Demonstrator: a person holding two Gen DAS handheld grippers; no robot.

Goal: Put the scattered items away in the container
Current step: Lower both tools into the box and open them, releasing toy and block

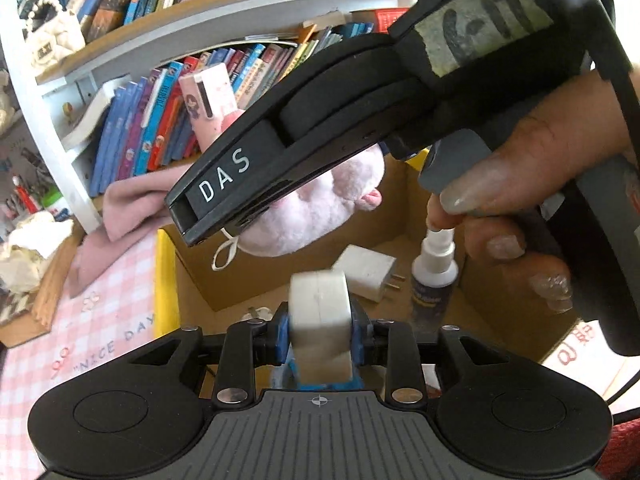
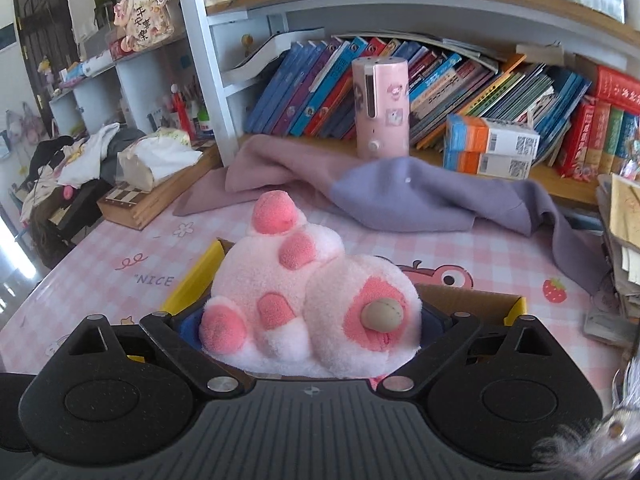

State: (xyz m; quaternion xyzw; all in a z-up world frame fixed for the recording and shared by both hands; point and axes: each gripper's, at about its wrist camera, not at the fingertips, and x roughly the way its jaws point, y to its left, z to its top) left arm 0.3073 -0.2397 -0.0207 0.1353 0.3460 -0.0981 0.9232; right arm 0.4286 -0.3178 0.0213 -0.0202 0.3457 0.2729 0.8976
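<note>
At the bottom centre of the left wrist view, the left gripper (image 1: 320,336) has its jaws narrow, with one white roll of tape (image 1: 320,312) between its two blue pads. The roll is smeared while the pads are sharp, so it looks loose rather than clamped. It is above the open cardboard box (image 1: 248,280), whose floor holds one white charger (image 1: 366,272) and, just right of it, one upright spray bottle (image 1: 434,276).

Low in the right wrist view, the right gripper (image 2: 312,320) has its jaws wide, and one pink plush toy (image 2: 280,280) fills the whole gap, its sides against both pads. The toy sits over the near end of the same box, whose yellow-edged flaps show on either side of it.

Only the left view looks inside the box. It also shows the right gripper side-on across the upper middle, with the toy bulging beneath it, a white loop dangling from it, and one hand (image 1: 540,184) around the handle at the right.

Only the right view shows the far side of the pink checked table mat (image 2: 120,264). Two cloths lie there, one pink (image 2: 272,168) and one lilac (image 2: 420,196). One pink cylinder (image 2: 382,108) stands behind them, and two stacked orange-and-white cartons (image 2: 492,148) sit to its right. Rows of books (image 2: 320,80) line the shelf behind.
</note>
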